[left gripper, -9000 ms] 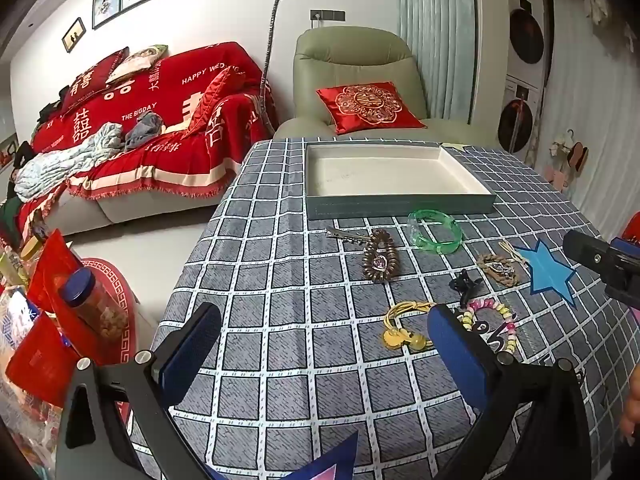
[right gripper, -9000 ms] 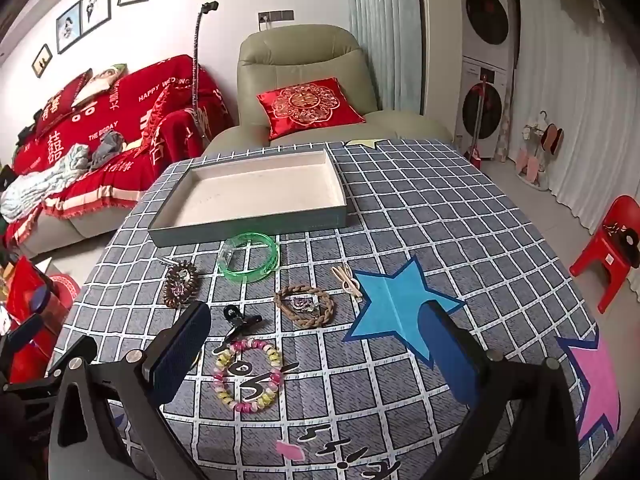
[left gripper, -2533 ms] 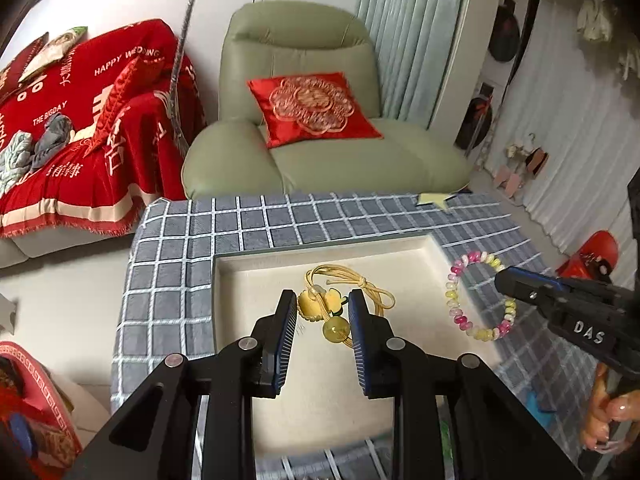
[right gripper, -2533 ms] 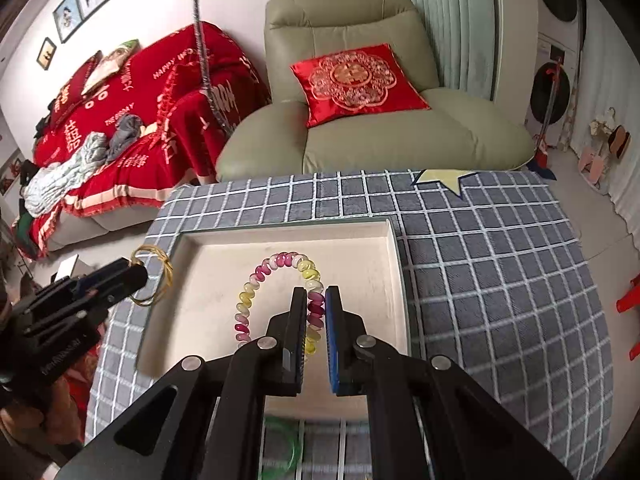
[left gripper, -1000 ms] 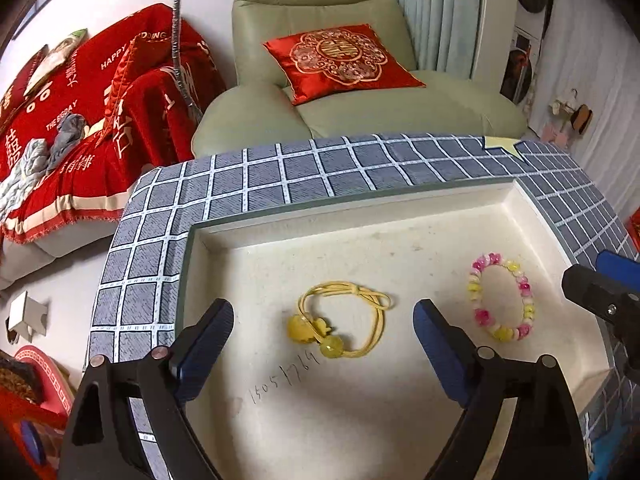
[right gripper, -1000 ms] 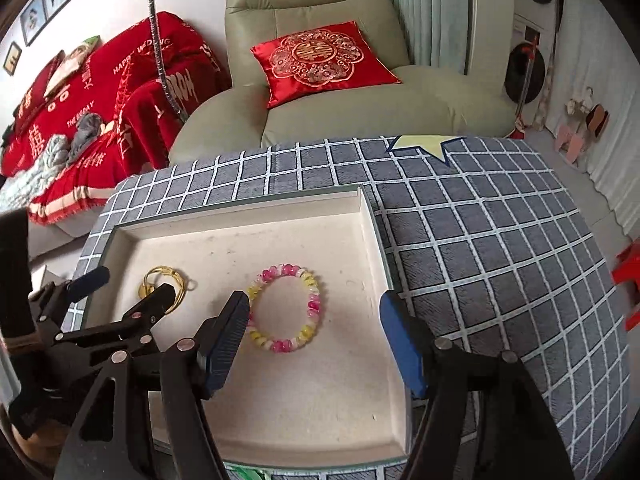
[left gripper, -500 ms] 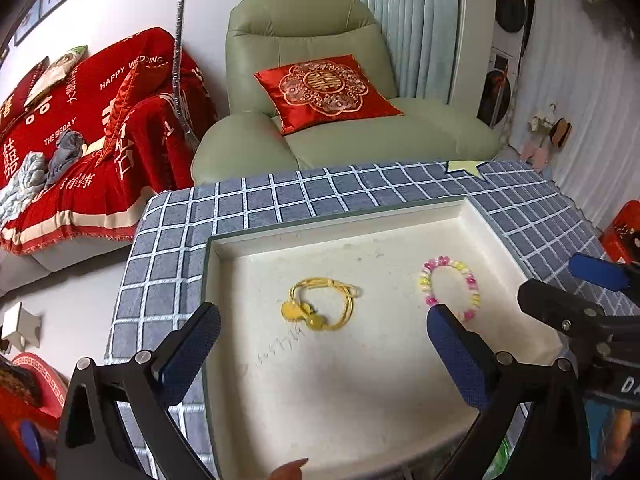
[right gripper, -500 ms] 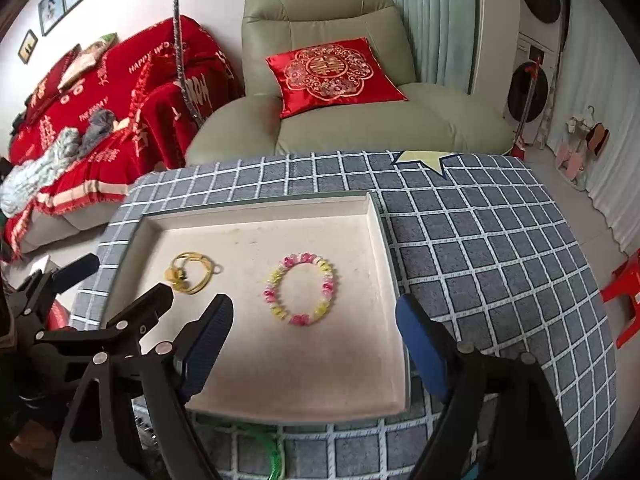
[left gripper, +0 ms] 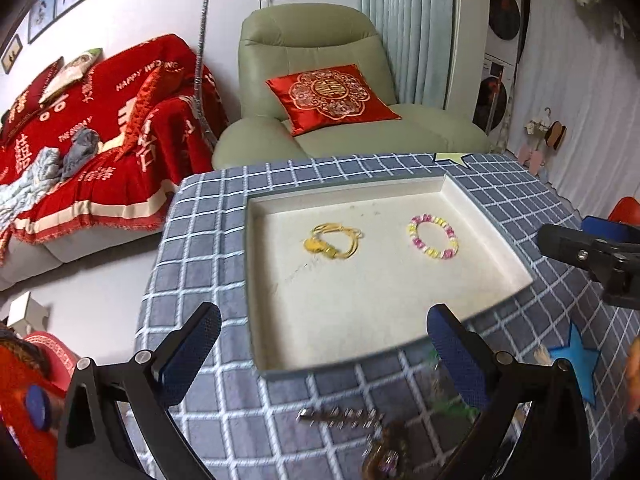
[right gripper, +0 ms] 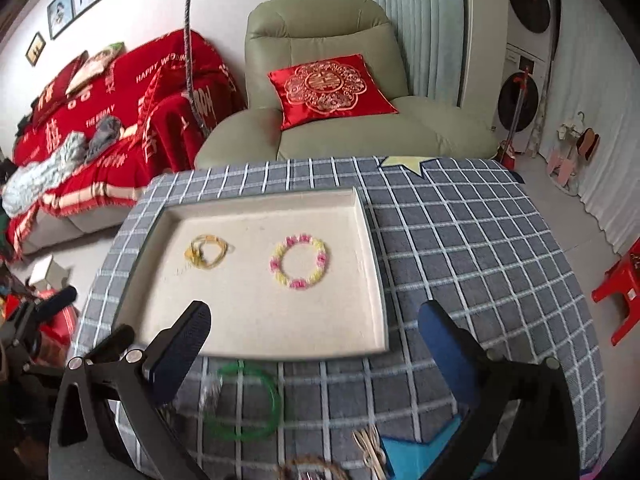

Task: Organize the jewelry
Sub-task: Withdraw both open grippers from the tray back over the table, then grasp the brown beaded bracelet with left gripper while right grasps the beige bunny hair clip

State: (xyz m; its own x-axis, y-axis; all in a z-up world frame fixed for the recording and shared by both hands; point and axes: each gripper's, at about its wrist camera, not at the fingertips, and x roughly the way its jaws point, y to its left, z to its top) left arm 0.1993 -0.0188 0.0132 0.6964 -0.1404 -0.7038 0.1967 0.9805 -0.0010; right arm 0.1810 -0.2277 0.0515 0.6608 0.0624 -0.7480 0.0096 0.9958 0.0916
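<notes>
change since 2.5 s ago: both grippers were clamped on a piece over the tray; both pieces now lie released on the tray floor, and both tools have pulled back toward the near side of the table.
change since 0.5 s ago: the retreat continues; more of the checked cloth in front of the tray shows in both views.
left gripper [left gripper: 324, 348]: jaws spread wide, nothing between them; it hangs over the tray's near left corner.
right gripper [right gripper: 316, 340]: jaws spread wide, empty; it hangs over the tray's near edge.
tray [right gripper: 376, 264]: shallow, pale floor, grey-green rim; sits on the checked tablecloth [right gripper: 460, 240], armchair side.
yellow cord bracelet [left gripper: 334, 240]: in the tray, left of middle; thin looped cord with yellow charms bunched at one side; lies flat.
beaded bracelet [right gripper: 299, 261]: in the tray, right of the yellow one and well apart from it; open ring of pink, yellow and pale beads; lies flat.
green bangle [right gripper: 242, 400]: on the cloth just outside the tray's near rim, translucent, blurred.
other pieces outside: a metal hair clip [left gripper: 340, 416] and a dark beaded piece [left gripper: 384, 452] near the left tool; a braided ring [right gripper: 308, 468] and pale strips [right gripper: 370, 446] at the frame bottom; detail too blurred to call.
meaning for task (judgement): two items stowed, several left; both tools free for a next pick, the bangle nearest the right one.
</notes>
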